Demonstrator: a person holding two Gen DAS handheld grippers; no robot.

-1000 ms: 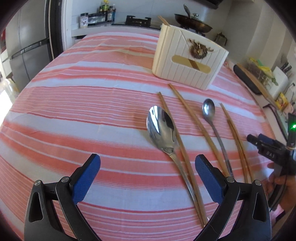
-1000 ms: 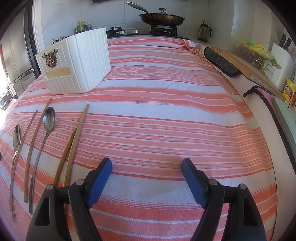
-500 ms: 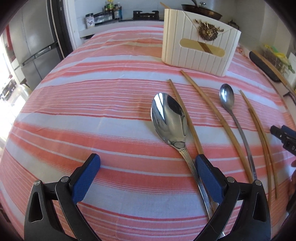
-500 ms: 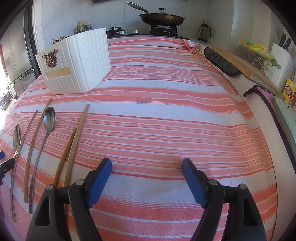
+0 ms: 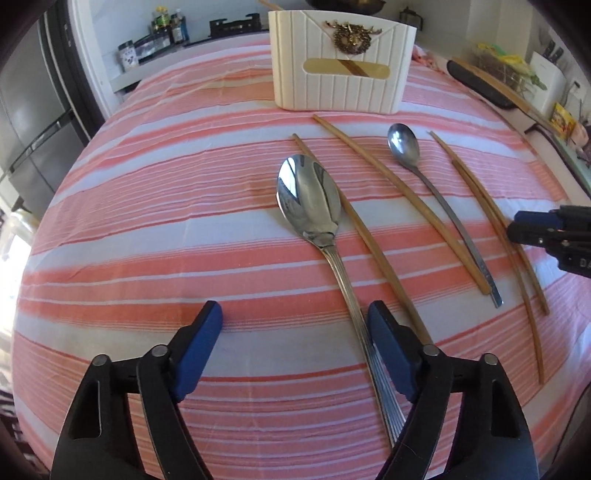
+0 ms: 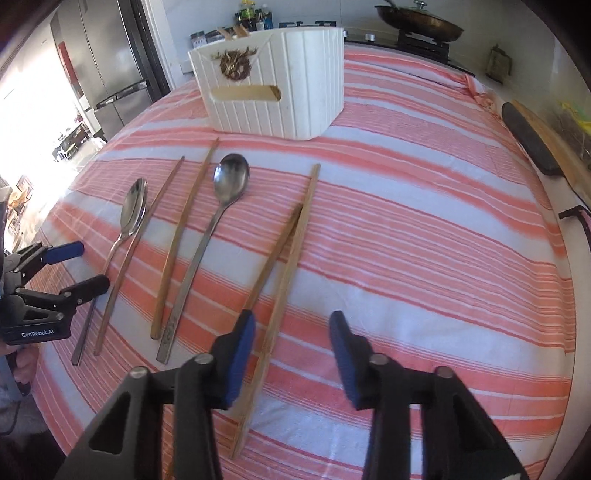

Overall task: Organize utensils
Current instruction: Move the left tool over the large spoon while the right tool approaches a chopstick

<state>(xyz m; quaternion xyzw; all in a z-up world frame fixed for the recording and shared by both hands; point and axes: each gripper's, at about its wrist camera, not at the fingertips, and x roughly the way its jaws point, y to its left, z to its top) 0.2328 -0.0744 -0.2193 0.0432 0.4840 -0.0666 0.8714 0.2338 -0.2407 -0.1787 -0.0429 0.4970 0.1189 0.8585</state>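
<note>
A large shiny spoon (image 5: 308, 199) lies on the striped cloth, and its handle runs between my left gripper's (image 5: 295, 317) closing jaws, close beside the right finger (image 5: 388, 347). The pads do not press on it. A smaller spoon (image 5: 402, 142) and several wooden chopsticks (image 5: 399, 199) lie to its right. In the right wrist view, my right gripper (image 6: 291, 325) hovers over the rightmost chopstick pair (image 6: 291, 236). Its jaws are closing with one stick between them, next to the left finger (image 6: 240, 350), not gripped. The white utensil holder (image 5: 340, 81) stands behind the row.
The right gripper (image 5: 535, 229) shows at the left wrist view's right edge; the left gripper (image 6: 77, 269) shows at the far left of the right wrist view. A fridge (image 6: 107, 62), a pan on the stove (image 6: 421, 22) and a cutting board (image 6: 535, 144) surround the table.
Both pairs of jaws have narrowed. The right gripper has shifted left from bare cloth to over the chopstick pair. The left gripper has rolled, and the spoon handle now lies between its fingers.
</note>
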